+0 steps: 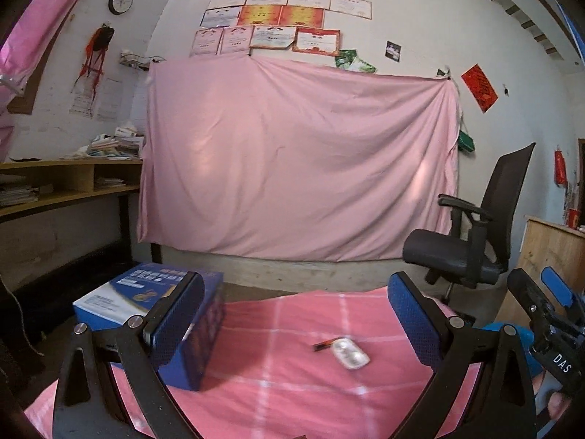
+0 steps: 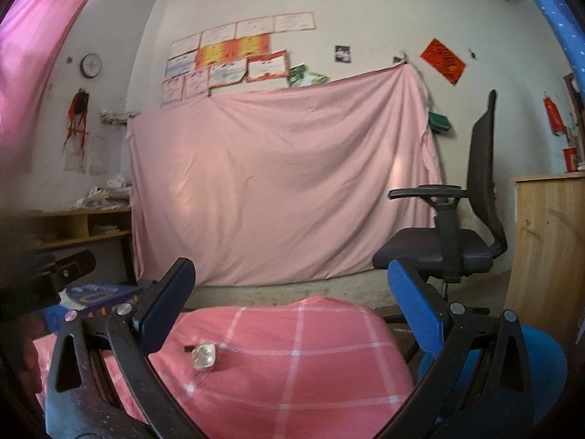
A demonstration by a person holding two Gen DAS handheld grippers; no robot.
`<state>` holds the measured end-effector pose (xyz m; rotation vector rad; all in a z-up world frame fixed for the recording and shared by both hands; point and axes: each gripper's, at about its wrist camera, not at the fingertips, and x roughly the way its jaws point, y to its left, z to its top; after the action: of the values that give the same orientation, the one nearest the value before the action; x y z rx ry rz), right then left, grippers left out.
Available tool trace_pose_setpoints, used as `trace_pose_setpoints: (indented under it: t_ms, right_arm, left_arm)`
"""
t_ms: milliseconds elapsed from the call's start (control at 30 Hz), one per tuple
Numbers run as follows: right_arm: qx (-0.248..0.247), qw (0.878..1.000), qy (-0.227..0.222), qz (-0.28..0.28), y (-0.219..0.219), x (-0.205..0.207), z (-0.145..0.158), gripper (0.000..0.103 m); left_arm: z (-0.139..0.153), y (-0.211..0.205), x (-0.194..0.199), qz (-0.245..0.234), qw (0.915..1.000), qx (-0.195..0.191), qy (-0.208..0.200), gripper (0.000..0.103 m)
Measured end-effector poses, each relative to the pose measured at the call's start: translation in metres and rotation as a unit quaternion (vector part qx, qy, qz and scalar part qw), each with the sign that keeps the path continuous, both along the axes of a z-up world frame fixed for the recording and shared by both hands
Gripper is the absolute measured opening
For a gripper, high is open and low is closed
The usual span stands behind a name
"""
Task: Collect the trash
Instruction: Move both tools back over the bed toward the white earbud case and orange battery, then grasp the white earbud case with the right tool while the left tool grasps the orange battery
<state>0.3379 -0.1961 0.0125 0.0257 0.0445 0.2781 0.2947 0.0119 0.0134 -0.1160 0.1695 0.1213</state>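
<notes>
The small crumpled silvery foil wrapper [image 1: 350,354], with a thin dark stick-like scrap [image 1: 321,345] touching its left end, lies on the pink checked cloth [image 1: 292,395]; from the left tongs [image 1: 296,323] it sits ahead and a little right of centre, its long axis slanting from near-right to far-left; from the right tongs [image 2: 292,311] it lies ahead and left, close to the left finger [image 2: 164,307]; both tongs stand wide and hold nothing; I judge the left pair better lined up, though neither is clearly nearer. The left view alone shows the blue and white cardboard box [image 1: 153,307] whole, beside its left finger; the right view alone shows the blue rounded bin [image 2: 541,362], low on the right.
</notes>
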Motion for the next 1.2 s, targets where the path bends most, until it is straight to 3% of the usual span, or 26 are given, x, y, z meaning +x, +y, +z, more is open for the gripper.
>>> trace_pose_setpoints:
  t_ms: [400, 767, 1033, 1200]
  right_arm:
    - [-0.051, 0.991, 0.115, 0.043, 0.030, 0.036, -0.034, 0.103]
    - [-0.088, 0.966, 0.222, 0.099, 0.047, 0.077, -0.059, 0.100]
    - [-0.121, 0.945, 0.273, 0.131, 0.063, 0.092, -0.072, 0.082]
    - [-0.148, 0.933, 0.291, 0.150, 0.079, 0.100, -0.078, 0.076]
  left_arm:
    - [-0.037, 0.027, -0.002, -0.009, 0.9984, 0.028, 0.048, 0.098]
    - [-0.057, 0.030, 0.025, -0.052, 0.9926, 0.006, 0.110, 0.097]
    - [-0.065, 0.021, 0.069, -0.116, 0.9771, -0.017, 0.178, 0.069]
    - [-0.070, 0.024, 0.091, -0.119, 0.9688, -0.042, 0.213, 0.055]
